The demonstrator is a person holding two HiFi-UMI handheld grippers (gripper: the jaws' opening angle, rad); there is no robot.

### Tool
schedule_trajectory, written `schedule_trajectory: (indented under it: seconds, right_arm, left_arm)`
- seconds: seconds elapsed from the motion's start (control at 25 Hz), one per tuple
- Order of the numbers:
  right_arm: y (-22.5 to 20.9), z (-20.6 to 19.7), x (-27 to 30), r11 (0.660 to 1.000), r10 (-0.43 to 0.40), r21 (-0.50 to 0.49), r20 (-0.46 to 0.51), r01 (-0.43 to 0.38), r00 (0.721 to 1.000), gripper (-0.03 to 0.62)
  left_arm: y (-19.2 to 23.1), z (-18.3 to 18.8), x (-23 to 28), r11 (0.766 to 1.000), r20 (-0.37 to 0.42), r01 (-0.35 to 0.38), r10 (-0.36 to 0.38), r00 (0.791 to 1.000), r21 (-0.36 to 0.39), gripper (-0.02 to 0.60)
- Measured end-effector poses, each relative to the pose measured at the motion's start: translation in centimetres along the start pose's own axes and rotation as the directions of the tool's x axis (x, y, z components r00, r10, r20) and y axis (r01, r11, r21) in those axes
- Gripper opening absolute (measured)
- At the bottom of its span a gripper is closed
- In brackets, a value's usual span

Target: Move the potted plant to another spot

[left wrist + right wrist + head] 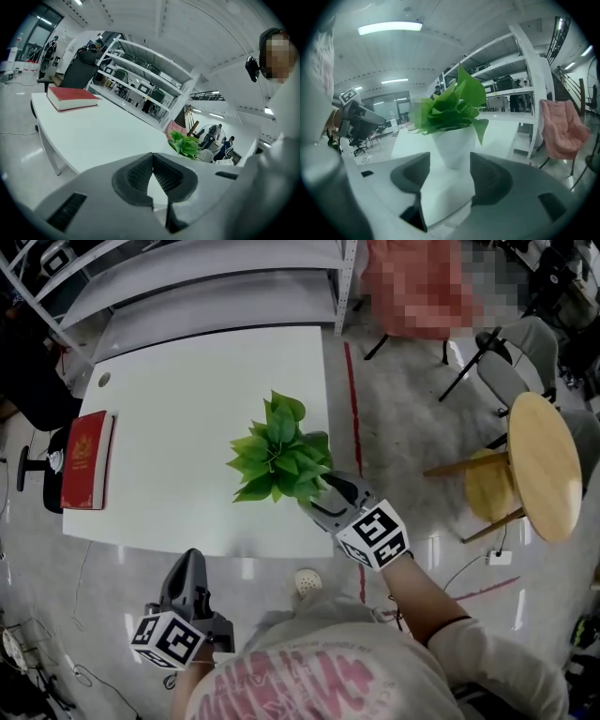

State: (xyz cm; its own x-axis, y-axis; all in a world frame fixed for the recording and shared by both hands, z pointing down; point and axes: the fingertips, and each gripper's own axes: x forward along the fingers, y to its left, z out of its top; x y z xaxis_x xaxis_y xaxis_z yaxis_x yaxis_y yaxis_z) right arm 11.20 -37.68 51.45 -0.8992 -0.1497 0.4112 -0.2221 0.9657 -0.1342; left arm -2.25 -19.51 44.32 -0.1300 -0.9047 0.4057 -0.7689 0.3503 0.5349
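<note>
The potted plant [279, 451] stood upright near the worktop's [178, 427] near-right edge, straight ahead of the right gripper [326, 491] — its parted jaws lined up on the pot [454, 143], not yet pressing. The left gripper [190, 563], clenched and empty, hung farther off.

Lab space: metal shelving [206, 273], office chair [77, 72]

Potted plant [279, 451]: one item, upright, no tilt noted. Broad, glossy green leaves form a dense cluster above a plain white pot [453, 143] that narrows toward its base. The plant stands on the white table [187, 399], at the 3 o'clock side of the top in the head view, close to that edge. From overhead the foliage largely conceals the pot.
</note>
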Motion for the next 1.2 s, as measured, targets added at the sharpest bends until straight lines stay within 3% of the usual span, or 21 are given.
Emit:
schedule_trajectory:
  seconds: [0.2, 0.36, 0.52, 0.84, 1.2]
  right_arm:
    - [-0.4, 0.8, 1.3, 1.0, 0.022, 0.011, 0.016, -0.023, 1.0, 0.428]
    - [-1.0, 1.7, 2.4, 1.0, 0.014, 0.018, 0.025, -0.014, 1.0, 0.489]
    - [-1.0, 2.9, 3.5, 0.999, 0.03, -0.022, 0.045, -0.029, 0.999, 0.502]
    - [0.0, 5.1, 4.7, 0.995, 0.097, -0.007, 0.108, -0.096, 0.989, 0.503]
    - [0.3, 5.1, 4.9, 0.996, 0.093, -0.006, 0.113, -0.093, 0.989, 0.502]
  left_arm:
    - [0.0, 0.7, 0.1, 1.0, -0.001, -0.016, 0.016, 1.0, 0.017, 0.003]
    - [0.6, 1.1, 0.4, 1.0, 0.006, -0.032, 0.032, 0.999, -0.002, 0.003]
    - [0.8, 1.1, 0.5, 0.999, 0.005, -0.042, 0.042, 0.999, -0.001, 0.003]
    - [0.9, 1.1, 0.8, 0.999, -0.011, -0.049, 0.049, 0.999, -0.002, 0.003]
    - [0.4, 1.3, 0.2, 0.999, -0.002, -0.041, 0.041, 0.999, 0.035, 0.003]
